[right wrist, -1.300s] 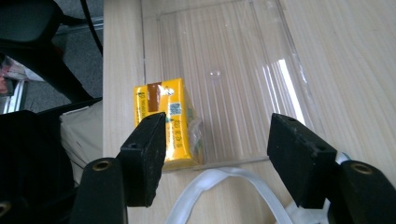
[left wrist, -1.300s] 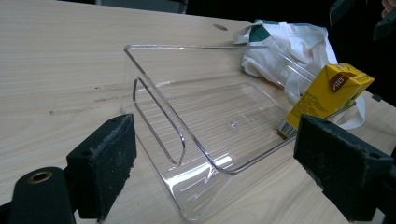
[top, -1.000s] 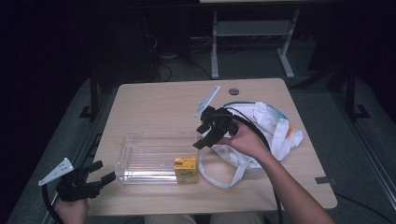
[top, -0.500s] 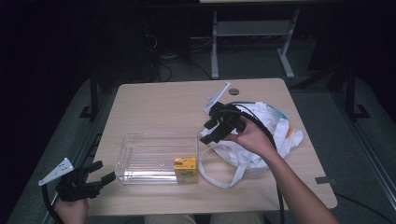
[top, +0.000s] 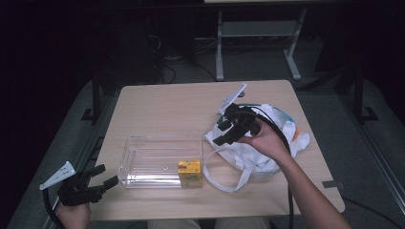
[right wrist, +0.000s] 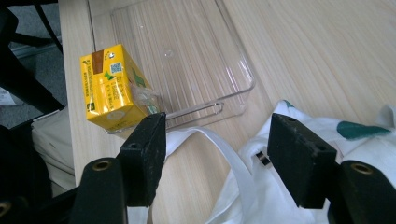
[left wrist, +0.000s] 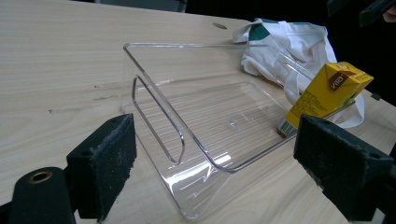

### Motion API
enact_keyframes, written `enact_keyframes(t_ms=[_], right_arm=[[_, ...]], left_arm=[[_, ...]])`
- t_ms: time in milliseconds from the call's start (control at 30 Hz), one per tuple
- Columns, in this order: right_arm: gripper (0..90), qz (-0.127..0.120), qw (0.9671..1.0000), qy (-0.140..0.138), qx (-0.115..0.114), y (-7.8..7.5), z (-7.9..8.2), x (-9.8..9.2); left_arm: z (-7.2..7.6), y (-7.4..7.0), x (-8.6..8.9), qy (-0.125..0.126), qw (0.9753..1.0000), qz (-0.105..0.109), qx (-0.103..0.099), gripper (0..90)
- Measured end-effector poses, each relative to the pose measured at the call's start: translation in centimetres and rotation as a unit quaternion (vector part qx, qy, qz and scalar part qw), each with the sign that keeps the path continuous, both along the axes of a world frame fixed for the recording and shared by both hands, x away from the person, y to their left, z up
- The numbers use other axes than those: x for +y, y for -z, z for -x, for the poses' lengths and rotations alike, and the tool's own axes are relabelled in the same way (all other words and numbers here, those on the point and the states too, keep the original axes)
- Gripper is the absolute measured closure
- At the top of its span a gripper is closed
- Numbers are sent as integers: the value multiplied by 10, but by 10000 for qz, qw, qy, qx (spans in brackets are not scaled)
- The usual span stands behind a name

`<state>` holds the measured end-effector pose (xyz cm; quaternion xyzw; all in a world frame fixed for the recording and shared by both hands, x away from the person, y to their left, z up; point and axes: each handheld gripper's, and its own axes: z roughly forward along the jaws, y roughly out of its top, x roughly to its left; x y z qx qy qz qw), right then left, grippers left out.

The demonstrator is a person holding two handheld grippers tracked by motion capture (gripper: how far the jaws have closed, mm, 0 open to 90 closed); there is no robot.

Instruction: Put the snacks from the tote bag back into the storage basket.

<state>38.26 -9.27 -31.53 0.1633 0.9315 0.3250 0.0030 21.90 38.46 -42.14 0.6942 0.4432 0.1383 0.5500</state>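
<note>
Over by the table's near left corner the left gripper hangs wide open and empty, while the right gripper, jaws likewise spread on nothing, hovers above the white bag beside the clear tray holding a yellow juice carton.

Looking along my left tongs, I can read one thing: the brown label near the top of the yellow drink carton carries white letters that look like "VITA". Looking along my right tongs, the same carton shows small green print and a square code, all too small to read.
</note>
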Motion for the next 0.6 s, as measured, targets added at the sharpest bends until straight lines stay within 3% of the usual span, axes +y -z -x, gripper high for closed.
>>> enact_keyframes(t_ms=[600], right_arm=[[370,23,9995,324,-9,8,2,-29]], left_arm=[[0,0,0,7,10000,-23,12,127]])
